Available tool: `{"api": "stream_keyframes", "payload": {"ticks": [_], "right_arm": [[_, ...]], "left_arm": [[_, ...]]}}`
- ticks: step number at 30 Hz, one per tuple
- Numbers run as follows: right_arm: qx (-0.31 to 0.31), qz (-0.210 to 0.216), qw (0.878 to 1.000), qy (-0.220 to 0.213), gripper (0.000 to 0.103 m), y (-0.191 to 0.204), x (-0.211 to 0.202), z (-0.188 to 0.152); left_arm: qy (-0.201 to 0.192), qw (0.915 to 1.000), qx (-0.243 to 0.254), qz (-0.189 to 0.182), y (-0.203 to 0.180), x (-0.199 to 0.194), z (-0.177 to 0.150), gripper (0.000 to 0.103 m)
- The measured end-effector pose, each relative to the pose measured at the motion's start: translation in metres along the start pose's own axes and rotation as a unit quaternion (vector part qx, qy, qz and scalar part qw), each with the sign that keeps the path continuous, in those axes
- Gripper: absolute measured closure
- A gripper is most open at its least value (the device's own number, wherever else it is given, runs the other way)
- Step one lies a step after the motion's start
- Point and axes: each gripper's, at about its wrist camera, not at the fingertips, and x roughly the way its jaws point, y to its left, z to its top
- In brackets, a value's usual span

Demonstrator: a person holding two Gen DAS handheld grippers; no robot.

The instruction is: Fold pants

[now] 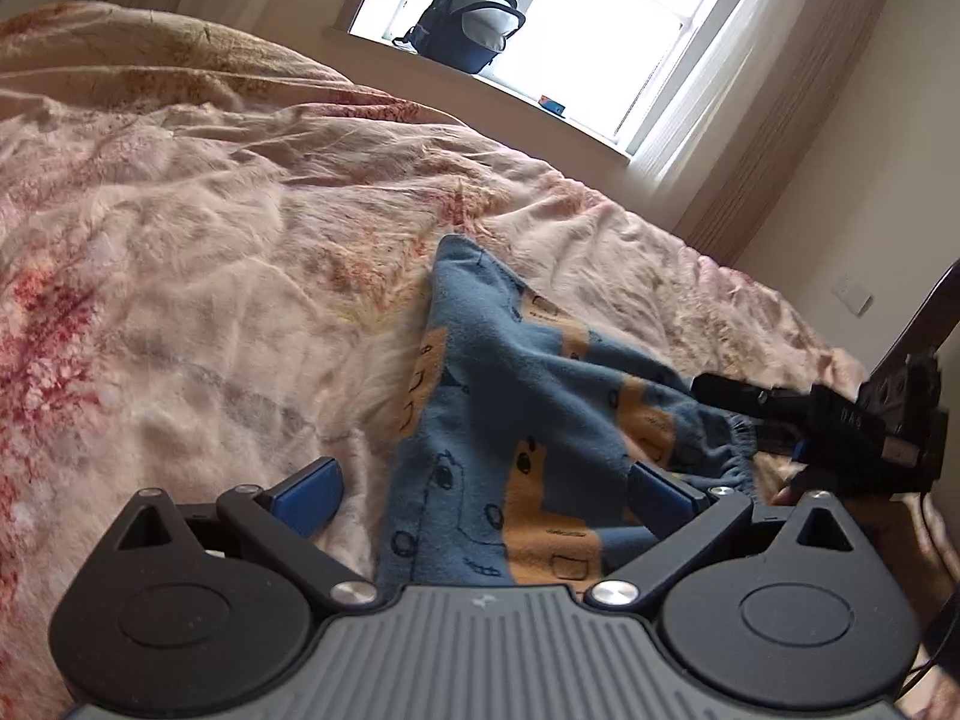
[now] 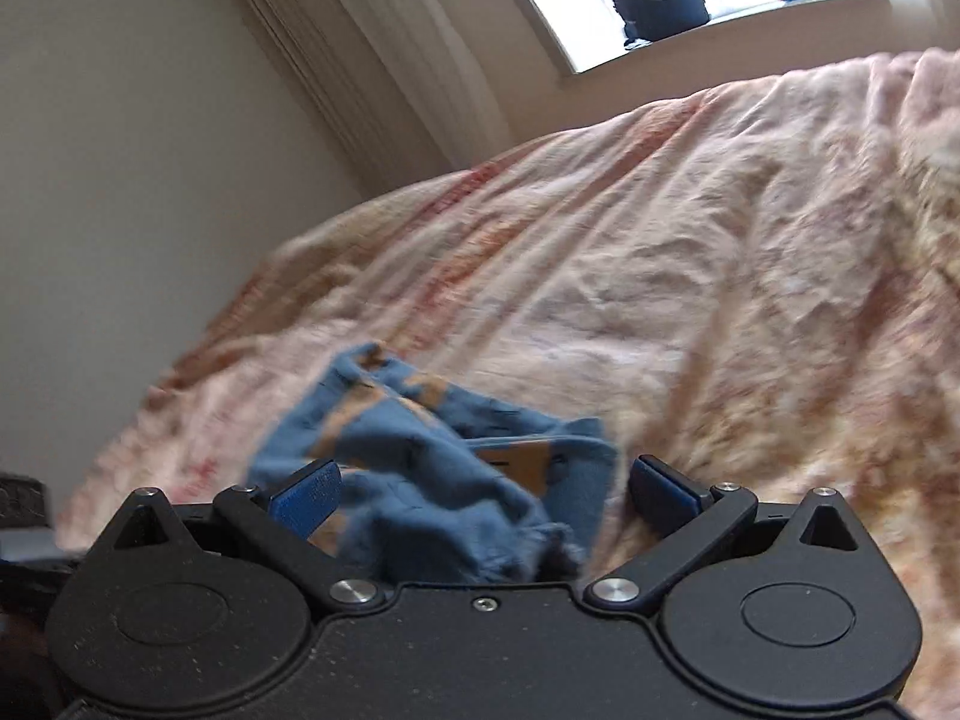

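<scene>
**Mia:** What is that soft blue fleece pair of pants with orange patches [image 1: 528,396] doing?

**Sam:** It lies in a bunchy heap on the pink flowery fuzzy bed blanket [image 1: 210,228], near the close edge of the bed. In the left camera it runs from the middle down to 6 o'clock.

**Mia:** Is the left black gripper with blue pads [image 1: 483,483] holding it?

**Sam:** No. Its fingers are spread wide. One blue pad [image 1: 309,495] sits over bare blanket at 7 o'clock. The other pad is at the cloth's edge at 5 o'clock. The pants lie in the gap, but nothing pinches them.

**Mia:** And the right black gripper with blue pads [image 2: 483,489]?

**Sam:** Spread wide too, with crumpled cloth between the fingers. That picture is blurry. From the left camera you can see it at 3 o'clock, close to the stretchy waistband.

**Mia:** How will the pants feel?

**Sam:** I think light and floppy, like a little blanket. They will sag and will not stay flat alone. They are fuzzy, so not slippery, and they cannot break.

**Mia:** Where should we grab?

**Sam:** I would take the thick waistband [image 1: 735,447], one corner for each gripper. It is the firmest part.

**Mia:** Any words to read?

**Sam:** Only small white marks on the right gripper's body, too tiny to read. The dark blue backpack [image 1: 465,21] at 12 o'clock shows no name.
</scene>
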Motion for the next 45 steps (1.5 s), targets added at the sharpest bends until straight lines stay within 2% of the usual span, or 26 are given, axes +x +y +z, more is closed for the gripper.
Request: {"api": "stream_keyframes", "payload": {"ticks": [2,5,7,9,10,12,14,18,22,28,31,39,45], "right_arm": [[0.005,0.004,1.000,-0.005,0.003,0.002,-0.005,-0.004],[0.014,-0.019,1.000,-0.014,0.020,0.006,-0.013,-0.007],[0.015,-0.045,0.999,-0.015,0.046,0.008,-0.015,-0.009],[0.012,-0.060,0.998,-0.016,0.058,0.011,-0.019,-0.010],[0.012,-0.063,0.998,-0.017,0.063,0.012,-0.021,-0.011],[0.012,-0.073,0.997,-0.023,0.070,0.016,-0.025,-0.012],[0.011,-0.079,0.996,-0.031,0.074,0.021,-0.027,-0.015],[-0.005,-0.108,0.993,-0.047,0.080,0.038,-0.029,-0.019],[-0.055,-0.135,0.987,-0.065,0.084,0.068,-0.033,-0.017],[-0.123,-0.144,0.977,-0.097,0.085,0.103,-0.040,-0.003],[-0.138,-0.138,0.974,-0.117,0.085,0.113,-0.040,0.010],[-0.185,-0.128,0.965,-0.136,0.085,0.111,-0.012,0.066],[-0.170,-0.126,0.970,-0.124,0.085,0.082,0.022,0.105]], "left_arm": [[0.006,0.9999,-0.010,-0.004,0.000,0.000,0.002,0.005],[0.023,0.9997,-0.005,0.008,-0.004,-0.001,0.004,0.027],[0.027,0.9994,-0.001,0.021,-0.007,-0.002,0.004,0.036],[0.031,0.9992,-0.004,0.026,-0.007,-0.005,0.006,0.050],[0.034,0.9989,-0.009,0.031,-0.007,-0.005,0.007,0.054],[0.041,0.9979,-0.017,0.046,-0.005,-0.006,0.009,0.075],[0.052,0.9966,-0.020,0.062,-0.004,-0.005,0.013,0.083],[0.045,0.9969,-0.017,0.063,-0.011,-0.013,0.017,0.087],[0.022,0.9978,0.008,0.062,-0.023,-0.025,0.023,0.088],[-0.012,0.9965,0.042,0.071,-0.035,-0.037,0.039,0.088],[-0.033,0.9945,0.064,0.077,-0.040,-0.042,0.050,0.088],[-0.054,0.9946,0.043,0.077,-0.030,-0.008,0.108,0.088],[-0.044,0.9946,0.039,0.085,-0.021,0.032,0.135,0.088]]}}
